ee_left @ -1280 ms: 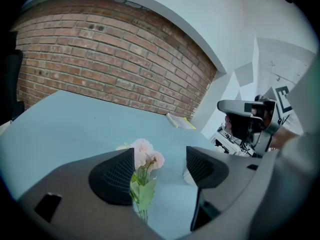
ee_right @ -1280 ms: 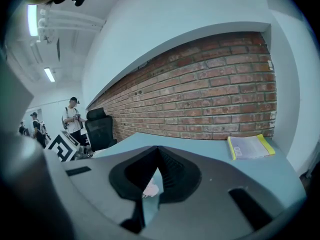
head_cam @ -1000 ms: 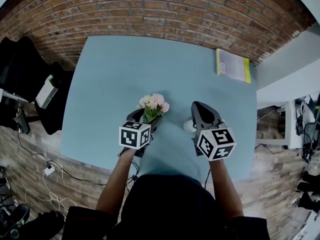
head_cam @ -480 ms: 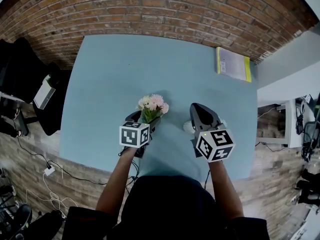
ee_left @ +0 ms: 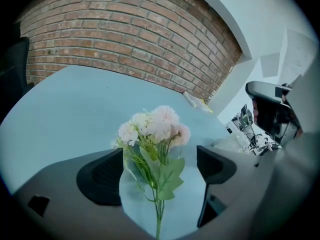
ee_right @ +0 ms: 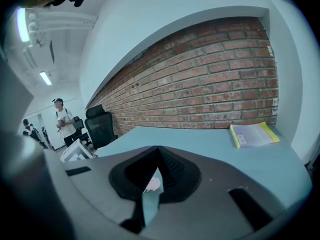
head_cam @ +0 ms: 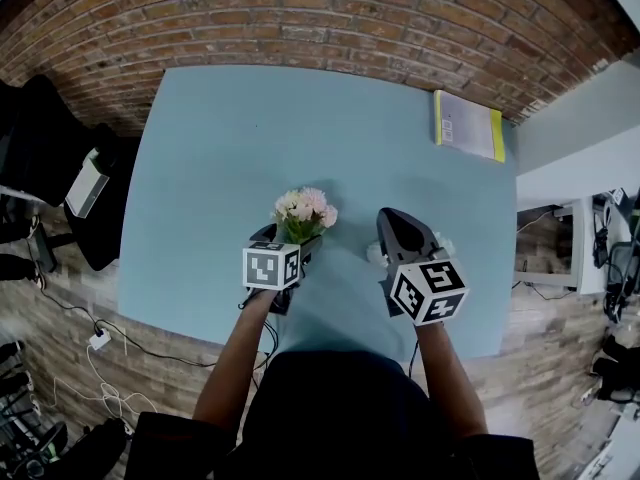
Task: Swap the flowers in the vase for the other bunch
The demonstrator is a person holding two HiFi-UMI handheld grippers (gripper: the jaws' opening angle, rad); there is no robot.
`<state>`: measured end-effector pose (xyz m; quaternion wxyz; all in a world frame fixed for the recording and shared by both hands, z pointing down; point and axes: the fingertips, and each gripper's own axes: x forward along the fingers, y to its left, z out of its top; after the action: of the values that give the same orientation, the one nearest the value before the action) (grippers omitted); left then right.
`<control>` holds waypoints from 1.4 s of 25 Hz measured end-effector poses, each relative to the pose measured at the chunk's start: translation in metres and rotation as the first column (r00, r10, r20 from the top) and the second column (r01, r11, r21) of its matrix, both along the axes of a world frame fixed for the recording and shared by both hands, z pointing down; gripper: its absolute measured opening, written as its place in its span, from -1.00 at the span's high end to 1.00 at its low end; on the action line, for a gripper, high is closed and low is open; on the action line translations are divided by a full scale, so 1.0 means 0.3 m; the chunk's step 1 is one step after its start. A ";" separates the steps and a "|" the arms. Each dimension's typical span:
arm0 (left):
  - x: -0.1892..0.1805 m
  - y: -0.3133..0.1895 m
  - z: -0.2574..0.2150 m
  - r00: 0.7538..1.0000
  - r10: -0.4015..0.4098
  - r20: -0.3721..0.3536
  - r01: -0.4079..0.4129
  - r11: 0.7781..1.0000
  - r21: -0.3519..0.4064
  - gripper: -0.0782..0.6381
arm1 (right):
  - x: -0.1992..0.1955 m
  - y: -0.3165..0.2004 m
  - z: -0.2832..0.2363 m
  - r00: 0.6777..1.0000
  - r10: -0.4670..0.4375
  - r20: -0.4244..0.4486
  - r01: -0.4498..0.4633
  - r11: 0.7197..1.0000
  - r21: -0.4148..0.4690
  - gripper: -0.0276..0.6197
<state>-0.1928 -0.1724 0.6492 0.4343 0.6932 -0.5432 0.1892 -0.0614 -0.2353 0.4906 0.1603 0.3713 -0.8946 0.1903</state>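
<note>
Our left gripper (ee_left: 159, 168), jaws just opened wide, frames a bunch of pale pink flowers (ee_left: 154, 126) over the light blue table (head_cam: 230, 148); our right gripper (ee_right: 158, 154) is closed.

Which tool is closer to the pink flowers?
Left. The left tool has the pink flowers standing between its jaws, which have just been opening and do not press the stems. The right tool is shut, off to the flowers' right.
</note>
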 end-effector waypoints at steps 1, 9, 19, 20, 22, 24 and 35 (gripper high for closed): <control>0.003 0.001 0.006 1.000 0.002 -0.001 -0.002 1.000 -0.008 -0.48 | 0.000 0.000 0.004 1.000 0.000 0.001 0.000 1.000 -0.003 0.88; 0.008 0.008 0.061 0.999 0.042 0.030 -0.040 0.997 -0.066 -0.50 | -0.006 -0.005 0.027 1.000 0.004 0.005 -0.004 1.000 -0.026 0.88; 0.021 -0.004 0.124 0.996 0.073 0.053 -0.066 0.990 -0.123 -0.50 | -0.009 -0.006 0.057 1.000 0.008 -0.002 -0.008 0.999 -0.045 0.88; 0.022 -0.006 0.128 0.995 0.080 0.059 -0.072 0.989 -0.127 -0.50 | -0.007 -0.006 0.059 1.000 0.009 -0.003 -0.009 0.999 -0.046 0.88; 0.026 -0.010 0.136 0.993 0.091 0.069 -0.082 0.988 -0.133 -0.50 | 0.002 -0.008 0.063 1.000 0.015 -0.006 -0.015 0.999 -0.050 0.88; 0.029 -0.010 0.148 0.993 0.096 0.073 -0.085 0.987 -0.140 -0.50 | 0.011 -0.010 0.068 1.000 0.022 -0.009 -0.023 0.998 -0.053 0.88; 0.029 -0.004 0.201 0.986 0.128 0.108 -0.107 0.977 -0.184 -0.50 | 0.014 -0.013 0.087 1.000 0.029 -0.012 -0.030 0.997 -0.067 0.88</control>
<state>-0.1842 -0.1735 0.7096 0.4490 0.6701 -0.5072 0.3034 -0.0571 -0.2393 0.5168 0.1750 0.3799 -0.8812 0.2205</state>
